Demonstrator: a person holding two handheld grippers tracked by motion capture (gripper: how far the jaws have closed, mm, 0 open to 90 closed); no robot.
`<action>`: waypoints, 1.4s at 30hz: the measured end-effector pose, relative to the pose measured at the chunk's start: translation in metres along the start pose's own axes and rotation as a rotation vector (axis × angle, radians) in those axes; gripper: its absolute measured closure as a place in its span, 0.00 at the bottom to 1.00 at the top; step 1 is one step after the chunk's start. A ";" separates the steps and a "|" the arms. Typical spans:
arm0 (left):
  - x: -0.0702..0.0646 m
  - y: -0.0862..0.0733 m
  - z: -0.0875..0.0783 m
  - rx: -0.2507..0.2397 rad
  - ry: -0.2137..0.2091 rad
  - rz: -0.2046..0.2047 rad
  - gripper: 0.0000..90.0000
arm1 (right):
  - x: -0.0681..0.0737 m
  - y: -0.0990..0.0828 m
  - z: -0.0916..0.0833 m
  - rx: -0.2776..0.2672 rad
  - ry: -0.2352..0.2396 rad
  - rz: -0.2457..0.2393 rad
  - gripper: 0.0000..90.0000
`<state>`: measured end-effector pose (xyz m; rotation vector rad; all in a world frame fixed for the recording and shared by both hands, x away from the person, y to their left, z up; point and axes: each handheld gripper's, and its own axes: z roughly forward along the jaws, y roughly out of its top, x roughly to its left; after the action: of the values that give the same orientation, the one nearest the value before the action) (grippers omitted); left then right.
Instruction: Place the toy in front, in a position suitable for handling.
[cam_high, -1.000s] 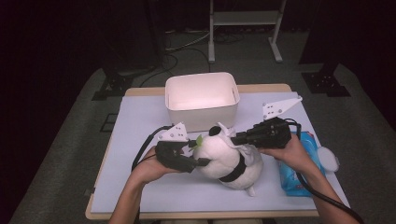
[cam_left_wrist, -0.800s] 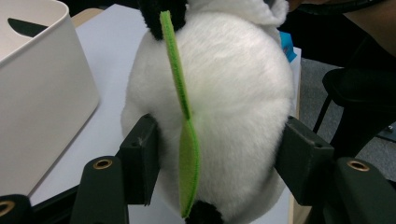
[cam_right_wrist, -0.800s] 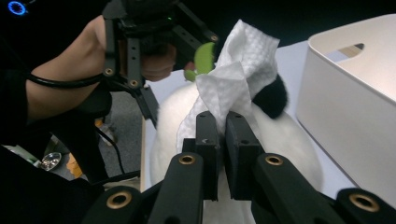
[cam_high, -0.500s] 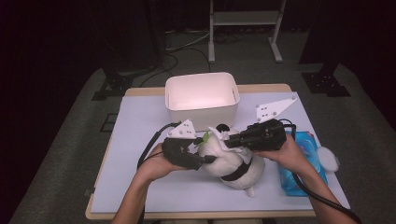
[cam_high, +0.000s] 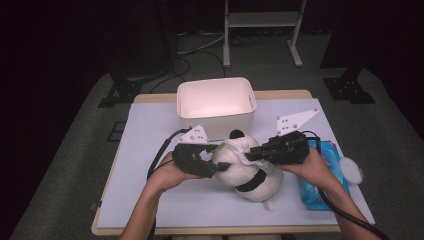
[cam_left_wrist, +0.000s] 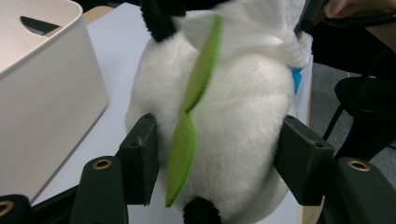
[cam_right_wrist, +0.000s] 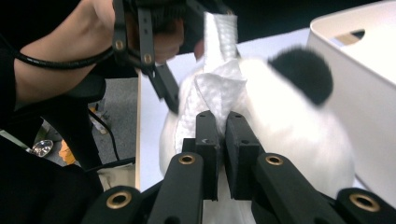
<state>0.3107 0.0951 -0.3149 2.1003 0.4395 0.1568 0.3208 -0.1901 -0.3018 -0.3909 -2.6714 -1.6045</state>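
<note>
A white and black panda plush (cam_high: 250, 175) lies on the pale mat (cam_high: 150, 125). My left gripper (cam_high: 220, 162) is shut on its head. In the left gripper view both pads (cam_left_wrist: 140, 158) press into the white fur (cam_left_wrist: 233, 116) on either side of a green felt leaf (cam_left_wrist: 191, 121). My right gripper (cam_high: 248, 156) comes in from the right, shut on a white wipe (cam_right_wrist: 217, 88) that rests against the top of the head, beside a black ear (cam_right_wrist: 301, 70). The right gripper view has the jaws (cam_right_wrist: 222, 135) pinched together on the wipe's folds, with the left gripper (cam_right_wrist: 154, 60) beyond.
A white bin (cam_high: 216, 102) stands just behind the panda, near the table's far edge. A blue pack of wipes (cam_high: 320, 180) lies under my right hand, with a small white lid (cam_high: 352, 170) beside it at the right edge. Bare mat stretches to the left and front.
</note>
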 end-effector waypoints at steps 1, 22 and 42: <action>0.000 0.001 0.000 0.001 0.000 0.002 0.42 | -0.001 -0.003 0.000 -0.002 0.003 0.007 0.93; -0.006 0.008 0.003 0.002 0.003 0.028 0.42 | 0.006 0.013 0.003 -0.030 0.028 -0.032 0.93; -0.006 0.004 0.001 0.015 -0.045 0.044 0.42 | -0.012 0.020 -0.009 0.014 -0.047 -0.011 0.93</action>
<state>0.3062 0.0896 -0.3118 2.1250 0.3688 0.1313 0.3355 -0.1918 -0.2817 -0.4198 -2.7221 -1.5978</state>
